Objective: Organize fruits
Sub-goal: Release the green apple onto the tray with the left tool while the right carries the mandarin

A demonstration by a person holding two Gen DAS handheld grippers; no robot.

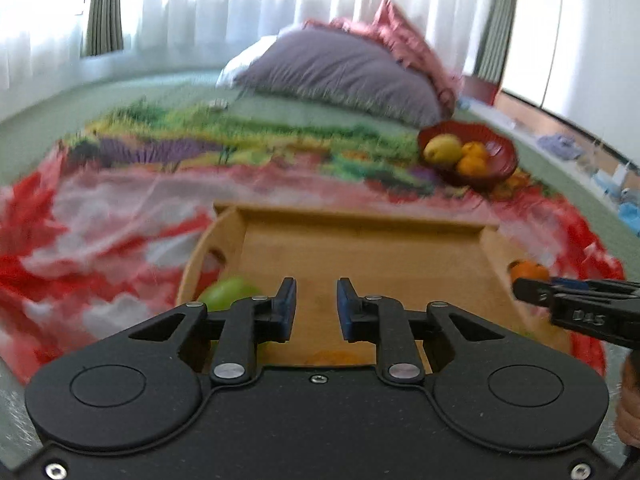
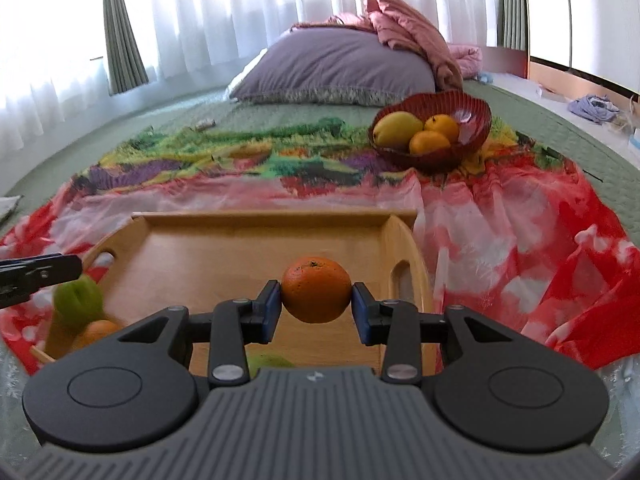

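Left gripper point(image 1: 316, 306): jaws parted, nothing held, kept low over wooden tray point(image 2: 224, 252) near green fruit point(image 2: 76, 300). Right gripper point(image 2: 316, 307): orange point(image 2: 316, 295) clamped between jaws above tray, likely destined for red bowl point(image 2: 476, 116), where 3 fruits are already collected.

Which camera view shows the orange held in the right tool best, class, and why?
The right wrist view: the orange sits sharp and central, gripped between the right tool pads above the wooden tray. The left wrist view shows only a blurred sliver of it behind that tool's tip at the right edge.
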